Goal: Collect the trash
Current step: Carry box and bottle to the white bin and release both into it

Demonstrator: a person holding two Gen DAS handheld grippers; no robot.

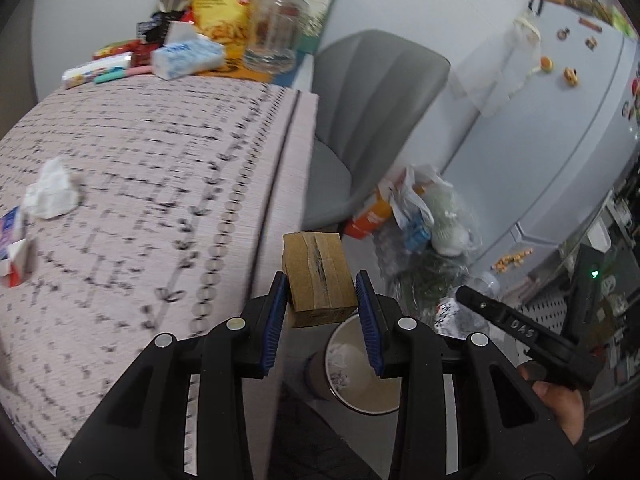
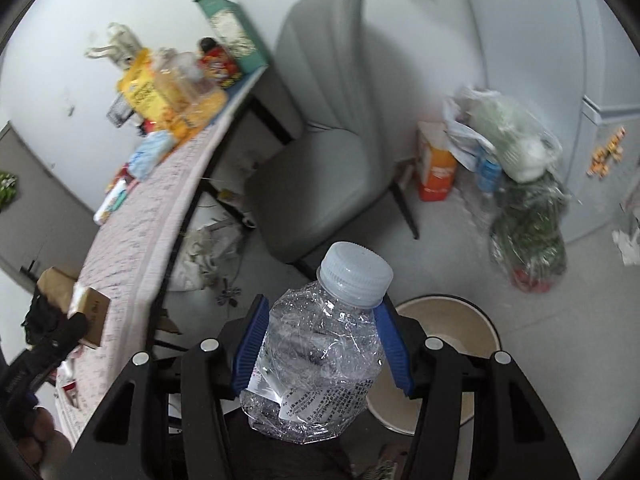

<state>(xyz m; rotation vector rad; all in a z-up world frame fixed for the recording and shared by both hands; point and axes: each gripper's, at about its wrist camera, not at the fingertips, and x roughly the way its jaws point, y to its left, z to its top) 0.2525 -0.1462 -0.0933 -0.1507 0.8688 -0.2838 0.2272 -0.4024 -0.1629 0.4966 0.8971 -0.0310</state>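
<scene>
Over the floor beside the table, both grippers are carrying trash. The left gripper (image 1: 322,312) is clamping a small cardboard box (image 1: 318,280) between its blue pads, the box sticking out past the fingertips, taped seam facing the camera. Just below it on the floor a round waste bin (image 1: 360,368) is sitting with its mouth open, something pale and crumpled lying inside.

The right gripper (image 2: 322,344) is squeezing a crushed clear plastic bottle (image 2: 320,348), white cap pointing away from the camera, label near the bottom. That same bin (image 2: 448,344) is showing just to the right behind the bottle.

To the left, the table with its patterned cloth (image 1: 160,184) is still holding a crumpled tissue (image 1: 50,192) and a small red-and-white carton (image 1: 14,252) near its left edge. Far along the table, a tissue pack (image 1: 186,58), a yellow snack bag (image 1: 226,8) and a glass jar (image 1: 276,28) are standing together.

A grey chair (image 2: 320,152) is sitting beyond the table's edge, and further right a pile of plastic bags (image 2: 516,168) is leaning by an orange box (image 2: 436,168).
</scene>
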